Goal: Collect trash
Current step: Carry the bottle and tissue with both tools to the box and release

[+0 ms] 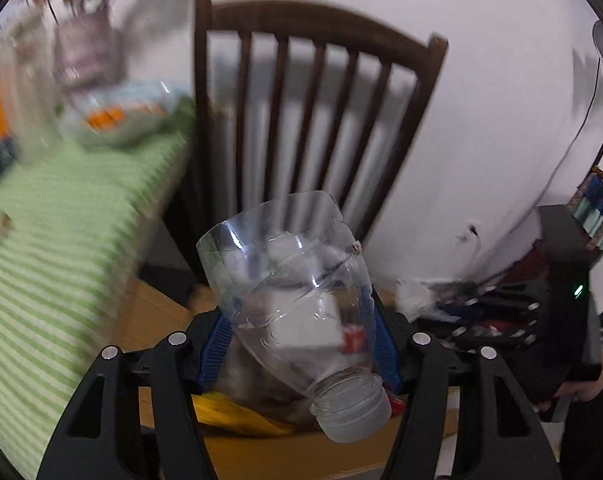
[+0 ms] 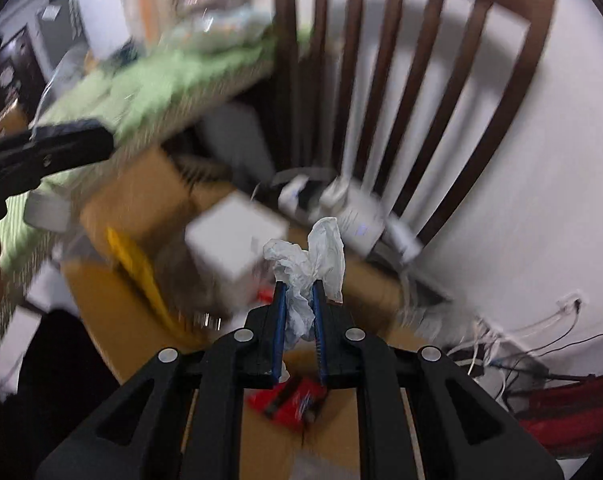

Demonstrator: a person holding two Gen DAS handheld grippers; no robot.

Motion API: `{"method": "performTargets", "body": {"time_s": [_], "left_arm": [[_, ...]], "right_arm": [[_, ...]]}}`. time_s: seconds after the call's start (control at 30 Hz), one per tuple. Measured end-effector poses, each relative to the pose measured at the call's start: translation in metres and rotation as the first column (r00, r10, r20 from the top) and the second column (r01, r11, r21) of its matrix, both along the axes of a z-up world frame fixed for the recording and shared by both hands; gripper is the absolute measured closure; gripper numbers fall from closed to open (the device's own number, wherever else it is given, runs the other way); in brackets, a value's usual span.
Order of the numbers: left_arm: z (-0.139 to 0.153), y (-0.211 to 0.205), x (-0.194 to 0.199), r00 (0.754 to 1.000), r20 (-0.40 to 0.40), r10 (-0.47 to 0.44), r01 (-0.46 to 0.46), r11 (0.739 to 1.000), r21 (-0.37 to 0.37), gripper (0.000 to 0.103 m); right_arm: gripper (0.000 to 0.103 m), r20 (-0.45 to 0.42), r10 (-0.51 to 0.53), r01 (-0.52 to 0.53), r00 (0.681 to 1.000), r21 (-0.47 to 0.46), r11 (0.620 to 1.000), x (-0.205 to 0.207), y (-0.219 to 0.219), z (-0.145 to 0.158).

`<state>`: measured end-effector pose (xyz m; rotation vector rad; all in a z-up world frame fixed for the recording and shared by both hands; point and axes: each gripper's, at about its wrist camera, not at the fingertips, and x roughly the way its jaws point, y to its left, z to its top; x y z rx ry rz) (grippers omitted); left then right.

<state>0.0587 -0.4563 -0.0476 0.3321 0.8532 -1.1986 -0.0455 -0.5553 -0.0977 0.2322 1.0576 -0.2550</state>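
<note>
cut bottle (image 1: 297,300) between left fingers (image 1: 381,344); crumpled tissue (image 2: 305,268) pinched by right fingers (image 2: 280,312)

So the table (image 1: 53,248) has a green and white striped cloth on it, all smeared with blur. Up at its far end sits a bowl (image 1: 121,116) with something orange in it, and behind that a pot of flowers (image 1: 87,48); can't make out much else up there. Down by the table's corner, in front of the dark wooden chair (image 1: 301,100), there's an open cardboard box (image 2: 341,420) holding a yellow thing (image 2: 141,276), a white box (image 2: 233,240) and a red wrapper (image 2: 293,400).
</note>
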Motion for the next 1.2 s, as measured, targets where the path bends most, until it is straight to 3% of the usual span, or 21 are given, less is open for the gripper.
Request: {"method": "performTargets", "body": {"time_s": [0.17,0.37,0.43,0.5,0.6,0.7,0.9,1.2], "left_arm": [[-0.049,-0.021,-0.024,0.998,-0.065,-0.016,0.023,0.993,0.118,0.044],[-0.075,-0.032,-0.035,0.996,-0.084,-0.039,0.054,0.982,0.182,0.043],[-0.081,-0.035,-0.037,0.996,-0.076,-0.042,0.056,0.977,0.204,0.043],[-0.084,-0.038,-0.037,0.998,-0.062,-0.024,0.037,0.973,0.226,0.041],[-0.09,-0.036,-0.032,0.998,-0.07,0.002,0.015,0.97,0.242,0.034],[-0.088,-0.034,-0.027,0.997,-0.077,0.023,-0.004,0.972,0.236,0.029],[-0.074,-0.028,-0.015,0.996,-0.075,0.056,-0.038,0.975,0.22,0.028],[-0.026,0.006,0.023,0.987,-0.005,0.159,-0.157,0.979,0.128,0.028]], "right_arm": [[0.088,-0.079,0.046,-0.04,0.996,0.065,0.997,-0.009,0.006,-0.036],[0.088,-0.128,0.014,0.004,0.992,0.14,0.99,-0.02,0.007,-0.068],[0.083,-0.144,0.0,0.023,0.99,0.157,0.987,-0.022,0.004,-0.074],[0.055,-0.151,-0.014,0.038,0.988,0.152,0.988,-0.025,0.0,-0.077],[0.049,-0.123,-0.016,0.035,0.992,0.155,0.987,-0.027,-0.003,-0.07],[0.049,-0.119,-0.035,0.05,0.992,0.127,0.991,-0.027,-0.007,-0.063],[0.049,-0.071,-0.042,0.047,0.997,0.073,0.996,-0.021,-0.006,-0.037],[0.048,0.042,-0.056,0.056,0.998,0.001,0.998,-0.004,0.0,0.004]]}}
